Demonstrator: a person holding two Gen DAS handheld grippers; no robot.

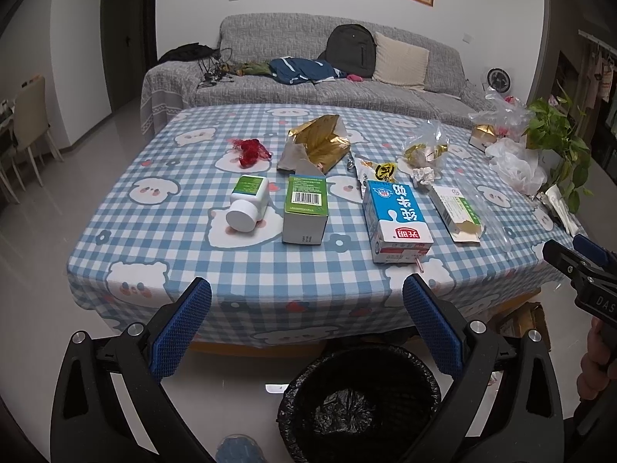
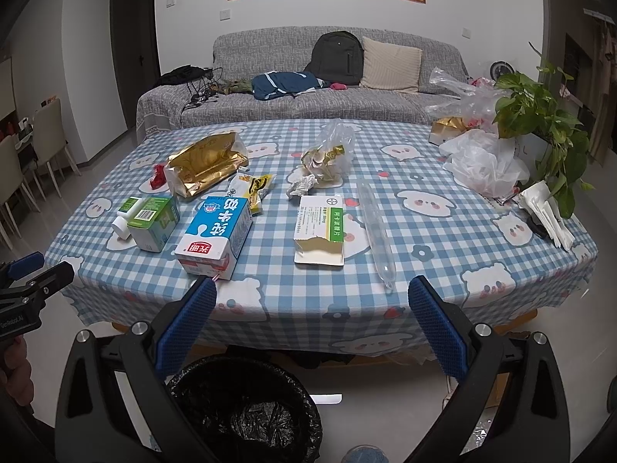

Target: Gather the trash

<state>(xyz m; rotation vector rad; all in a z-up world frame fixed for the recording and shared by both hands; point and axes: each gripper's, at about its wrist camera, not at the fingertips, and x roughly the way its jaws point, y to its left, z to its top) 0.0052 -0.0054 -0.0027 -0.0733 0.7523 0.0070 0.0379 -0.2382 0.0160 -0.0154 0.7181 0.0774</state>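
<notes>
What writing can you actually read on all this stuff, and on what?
"光明": red patch on the milk carton, seen upside down.
"GenRobot.AI": body of the left tongs.
"DAS", cut off: body of the right tongs.
Medicine box, green box, white bottle: print too small to read.

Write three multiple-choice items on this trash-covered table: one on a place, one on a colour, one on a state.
1. Where is the trash bin?
A. On the table
B. On the floor below the table's near edge
C. On the sofa

2. What colour is the cap of the pill bottle?
A. White
B. Red
C. Black

3. How do both hand-held grippers stand?
A. Both shut on trash
B. One holds the milk carton
C. Both open and empty

Answers:
1. B: the black-lined bin sits on the floor below the tablecloth edge.
2. A: the lying bottle's cap is white.
3. C: the left hand-held gripper and right hand-held gripper show wide gaps with nothing between their pads; the milk carton lies on the table.
</notes>
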